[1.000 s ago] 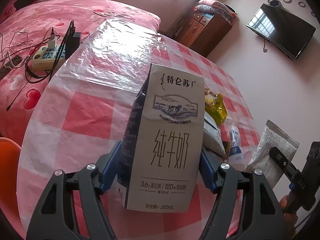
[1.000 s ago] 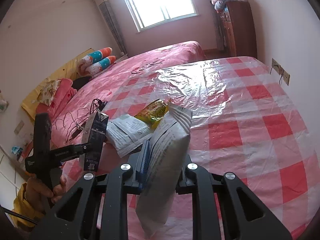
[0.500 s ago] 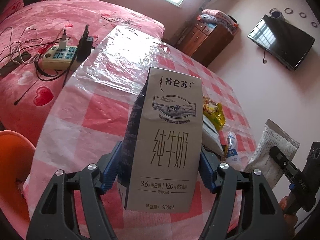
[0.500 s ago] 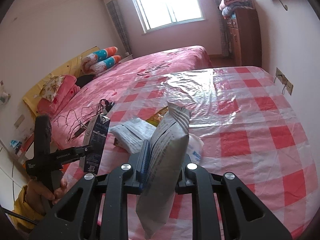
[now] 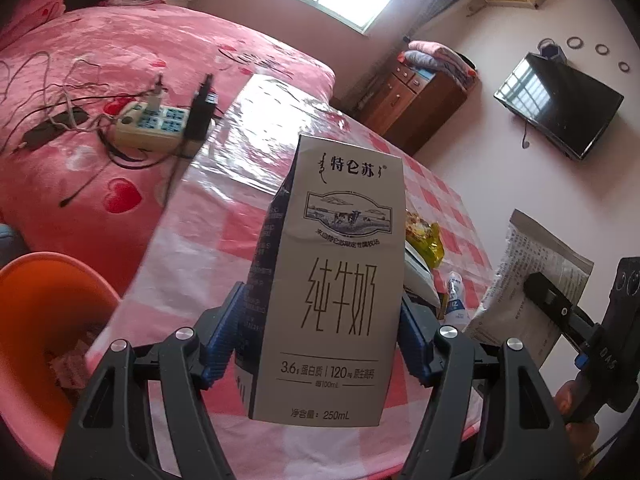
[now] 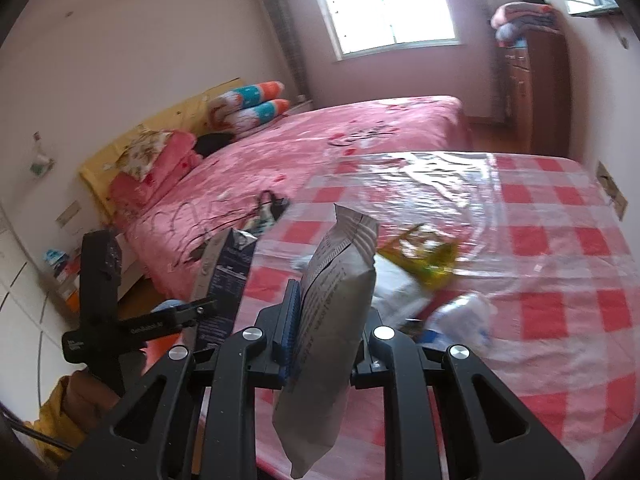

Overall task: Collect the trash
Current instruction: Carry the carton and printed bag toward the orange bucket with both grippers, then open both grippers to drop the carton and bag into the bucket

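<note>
My left hand-held gripper (image 5: 320,344) clamps the milk carton (image 5: 328,280) upright above the bench (image 5: 208,216), while my right hand-held gripper (image 6: 324,332) pinches a grey pouch (image 6: 332,320).

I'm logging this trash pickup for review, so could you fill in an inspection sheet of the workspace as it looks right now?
Surface: table under a red-checked cloth with clear plastic.
Job's things: milk carton and grey pouch, both held; orange bin beside the table.
Clutter: yellow wrapper, white wrappers, small bottle on the table.
Grippers: left gripper shut on the carton; right gripper shut on the pouch.
Cables: power strip with tangled leads on the bed.
Surroundings: bed, window, dresser, wall TV.
</note>
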### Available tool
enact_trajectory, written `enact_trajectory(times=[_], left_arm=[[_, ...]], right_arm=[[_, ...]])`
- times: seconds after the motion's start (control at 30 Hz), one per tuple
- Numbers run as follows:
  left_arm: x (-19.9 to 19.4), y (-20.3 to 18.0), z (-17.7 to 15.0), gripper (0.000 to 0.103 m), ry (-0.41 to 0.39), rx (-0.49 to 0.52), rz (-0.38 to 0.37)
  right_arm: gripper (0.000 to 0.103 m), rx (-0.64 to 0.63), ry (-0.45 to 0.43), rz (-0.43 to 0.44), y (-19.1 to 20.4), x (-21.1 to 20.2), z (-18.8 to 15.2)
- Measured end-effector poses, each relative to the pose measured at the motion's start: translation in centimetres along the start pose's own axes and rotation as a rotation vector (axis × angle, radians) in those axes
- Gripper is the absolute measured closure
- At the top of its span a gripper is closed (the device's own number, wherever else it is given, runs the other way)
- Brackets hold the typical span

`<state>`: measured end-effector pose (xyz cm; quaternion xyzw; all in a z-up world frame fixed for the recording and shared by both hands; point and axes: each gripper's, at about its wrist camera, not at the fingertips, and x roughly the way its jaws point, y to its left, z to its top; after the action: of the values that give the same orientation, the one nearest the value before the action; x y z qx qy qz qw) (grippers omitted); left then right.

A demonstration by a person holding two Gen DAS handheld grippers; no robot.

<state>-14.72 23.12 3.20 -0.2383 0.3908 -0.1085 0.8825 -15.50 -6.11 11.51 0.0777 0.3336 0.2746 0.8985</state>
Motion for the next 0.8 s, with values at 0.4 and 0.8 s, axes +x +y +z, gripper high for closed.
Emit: enact_trajectory(times=[0.4, 0.8], left_arm=[[-5.9, 6.9, -1.1, 0.033, -0.061, -0.091, 0.176], [-9.1, 16.1, -4.3, 0.033, -0.059, -0.283, 0.36]], right_arm=[[0.082, -0.076, 0.106, 0.261, 9.0, 6.0, 1.7], [0.082, -0.163, 0.211, 0.437, 18.4, 12.8, 0.6]])
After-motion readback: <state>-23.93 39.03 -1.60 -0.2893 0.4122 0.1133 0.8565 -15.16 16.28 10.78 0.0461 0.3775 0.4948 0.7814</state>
